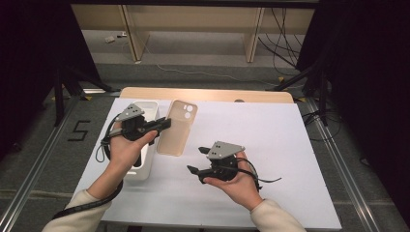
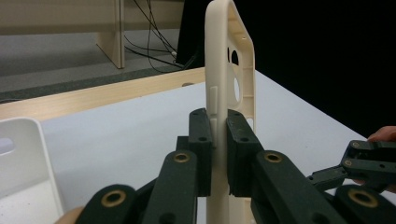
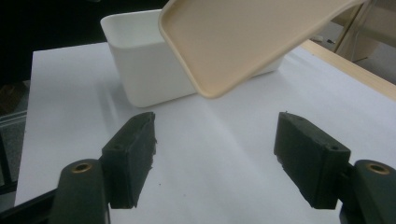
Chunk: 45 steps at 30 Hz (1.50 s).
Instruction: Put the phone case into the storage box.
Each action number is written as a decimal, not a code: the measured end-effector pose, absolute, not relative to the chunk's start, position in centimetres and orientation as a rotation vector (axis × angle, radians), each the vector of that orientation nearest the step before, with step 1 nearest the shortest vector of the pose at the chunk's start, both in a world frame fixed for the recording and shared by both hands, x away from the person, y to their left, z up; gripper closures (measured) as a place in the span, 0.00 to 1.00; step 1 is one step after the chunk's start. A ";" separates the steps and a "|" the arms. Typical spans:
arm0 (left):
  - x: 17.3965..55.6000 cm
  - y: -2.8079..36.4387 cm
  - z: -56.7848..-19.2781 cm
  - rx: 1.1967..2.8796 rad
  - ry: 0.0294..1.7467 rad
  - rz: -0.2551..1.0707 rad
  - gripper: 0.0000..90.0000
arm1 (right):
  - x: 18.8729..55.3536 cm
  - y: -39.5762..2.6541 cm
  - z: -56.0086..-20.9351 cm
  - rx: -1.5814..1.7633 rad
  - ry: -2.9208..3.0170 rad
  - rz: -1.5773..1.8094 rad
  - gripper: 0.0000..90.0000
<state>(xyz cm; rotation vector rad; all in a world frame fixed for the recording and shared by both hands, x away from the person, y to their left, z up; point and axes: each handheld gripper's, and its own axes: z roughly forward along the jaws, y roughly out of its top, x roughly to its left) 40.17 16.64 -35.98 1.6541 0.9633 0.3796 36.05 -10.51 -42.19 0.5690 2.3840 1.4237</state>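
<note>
A beige phone case (image 1: pixel 177 127) with camera cut-outs hangs above the white table, pinched at its long edge by my left gripper (image 1: pixel 166 123). In the left gripper view the case (image 2: pixel 229 70) stands on edge between the two black pads (image 2: pixel 201 140), which press on its rim. My right gripper (image 1: pixel 195 160) sits lower and to the right, near the table's middle, its jaws wide apart with nothing between them. In the right gripper view the case (image 3: pixel 247 37) floats ahead of and above those open fingers (image 3: pixel 130 154).
A white rectangular bin (image 1: pixel 145 166) stands at the table's left, under my left hand, and shows as a white tub (image 3: pixel 140 70) in the right gripper view. The white table top (image 1: pixel 280 145) has a wooden strip (image 1: pixel 208 94) along its far edge. Desk legs and cables lie beyond.
</note>
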 end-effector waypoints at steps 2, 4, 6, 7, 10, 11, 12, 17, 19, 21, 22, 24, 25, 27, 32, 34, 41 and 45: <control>40.2 16.9 -35.9 1.648 0.964 0.384 0.91 | 36.1 -10.5 -42.2 0.573 2.387 1.420 0.34; 40.2 17.1 -35.7 1.643 0.970 0.387 0.91 | 36.1 -10.5 -42.2 0.580 2.384 1.422 0.34; 40.2 17.3 -35.6 1.640 0.969 0.393 0.91 | 36.1 -10.6 -42.2 0.580 2.384 1.424 0.34; 40.2 17.4 -35.6 1.632 0.971 0.394 0.91 | 36.1 -10.6 -42.2 0.579 2.382 1.423 0.34; 40.3 17.8 -35.4 1.627 0.973 0.398 0.91 | 36.1 -10.6 -42.2 0.584 2.383 1.426 0.33; 40.3 17.9 -35.3 1.625 0.973 0.402 0.91 | 36.1 -10.6 -42.2 0.587 2.377 1.428 0.33; 40.3 18.0 -35.3 1.624 0.971 0.404 0.91 | 36.1 -10.6 -42.2 0.595 2.382 1.426 0.33; 40.3 18.5 -35.0 1.613 0.972 0.415 0.91 | 36.2 -10.7 -42.2 0.599 2.373 1.429 0.33; 40.2 18.7 -35.0 1.607 0.978 0.414 0.91 | 36.2 -10.7 -42.2 0.600 2.378 1.422 0.33; 40.2 18.9 -34.9 1.605 0.981 0.416 0.91 | 36.2 -10.8 -42.2 0.601 2.376 1.417 0.33; 40.2 19.0 -34.9 1.603 0.981 0.418 0.91 | 36.2 -10.7 -42.3 0.601 2.371 1.421 0.33; 40.2 19.1 -34.9 1.600 0.979 0.421 0.91 | 36.2 -10.8 -42.3 0.603 2.370 1.422 0.33; 40.2 19.2 -34.8 1.598 0.979 0.422 0.91 | 36.2 -10.8 -42.3 0.603 2.371 1.421 0.33; 40.2 19.4 -34.8 1.595 0.977 0.427 0.91 | 36.2 -10.8 -42.3 0.603 2.371 1.421 0.33; 40.3 19.7 -34.7 1.587 0.982 0.432 0.91 | 36.3 -10.9 -42.3 0.605 2.379 1.411 0.33; 40.3 19.9 -34.7 1.586 0.981 0.436 0.91 | 36.2 -10.8 -42.3 0.611 2.378 1.412 0.33; 40.3 20.3 -34.5 1.574 0.986 0.441 0.91 | 36.3 -10.9 -42.3 0.611 2.374 1.409 0.32; 40.2 20.7 -34.4 1.570 0.990 0.447 0.91 | 36.3 -10.9 -42.3 0.612 2.375 1.405 0.32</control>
